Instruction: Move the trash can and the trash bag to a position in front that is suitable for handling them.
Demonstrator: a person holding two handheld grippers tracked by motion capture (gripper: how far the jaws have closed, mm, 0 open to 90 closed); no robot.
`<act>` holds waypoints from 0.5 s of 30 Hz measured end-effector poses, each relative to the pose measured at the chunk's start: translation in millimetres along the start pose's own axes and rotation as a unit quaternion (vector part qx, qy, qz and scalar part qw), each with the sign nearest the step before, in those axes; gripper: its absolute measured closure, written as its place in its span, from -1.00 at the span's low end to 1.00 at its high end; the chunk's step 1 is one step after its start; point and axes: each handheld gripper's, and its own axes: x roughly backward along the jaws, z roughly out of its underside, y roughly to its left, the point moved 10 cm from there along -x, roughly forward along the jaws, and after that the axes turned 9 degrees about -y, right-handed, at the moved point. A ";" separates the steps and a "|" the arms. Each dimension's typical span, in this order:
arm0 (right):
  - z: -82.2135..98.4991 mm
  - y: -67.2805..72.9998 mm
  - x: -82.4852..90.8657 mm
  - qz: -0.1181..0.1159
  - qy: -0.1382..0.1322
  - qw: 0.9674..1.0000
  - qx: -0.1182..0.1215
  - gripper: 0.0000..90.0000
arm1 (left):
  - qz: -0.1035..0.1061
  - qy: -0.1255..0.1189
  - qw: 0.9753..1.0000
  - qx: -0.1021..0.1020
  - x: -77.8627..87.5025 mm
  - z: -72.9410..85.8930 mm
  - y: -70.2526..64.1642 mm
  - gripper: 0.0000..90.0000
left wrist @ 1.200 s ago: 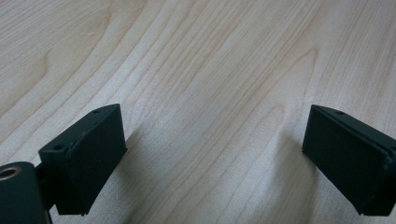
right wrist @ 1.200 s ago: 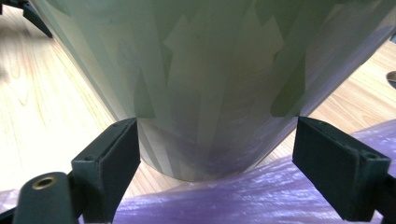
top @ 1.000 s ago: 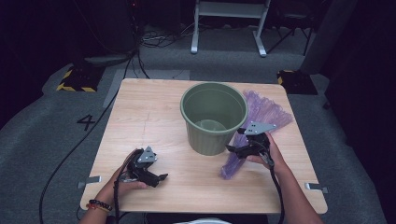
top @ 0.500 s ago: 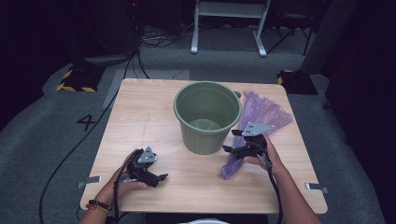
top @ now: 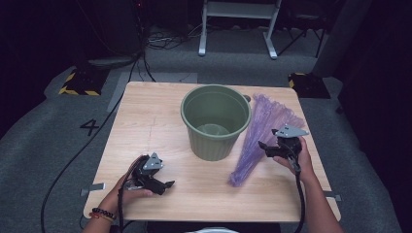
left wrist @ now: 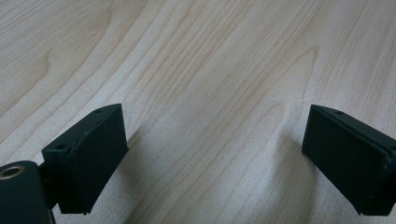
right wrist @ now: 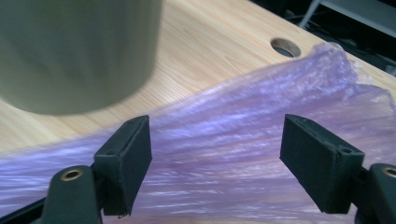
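Wooden table (top: 145, 121) carries our work. Green bucket (top: 216, 121) stands centre, far side. Purple plastic bag (top: 262, 131) lies flat right of it, fanned far. Our right gripper (top: 272, 148) hovers over bag, jaws apart, just been narrowing, nothing pinched yet; we judge it lining up to pick bag. Left gripper (top: 163, 184) rests near-left, jaws spread, empty, kept out of way.

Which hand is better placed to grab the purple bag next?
The right. The right gripper hovers open over the purple bag beside the green bucket, with the bag between its jaws. The left gripper rests open on bare table, far from the bag.
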 end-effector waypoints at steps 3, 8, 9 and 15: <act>4.9 -4.5 -9.4 0.006 0.008 1.000 0.002 -0.44 | -0.001 0.000 1.000 0.000 0.1 0.1 0.1 -0.86; 16.9 -7.9 -27.1 -0.002 0.029 1.000 -0.006 -0.50 | -0.001 0.000 1.000 0.000 0.4 0.2 -0.1 -0.86; 16.9 -7.9 -27.1 -0.002 0.029 1.000 -0.006 -0.50 | -0.001 0.000 1.000 0.000 0.4 0.2 -0.1 -0.86; 36.9 -9.9 -39.4 -0.015 0.049 0.998 -0.038 -0.53 | -0.001 0.000 1.000 0.000 0.4 0.3 -0.1 -0.86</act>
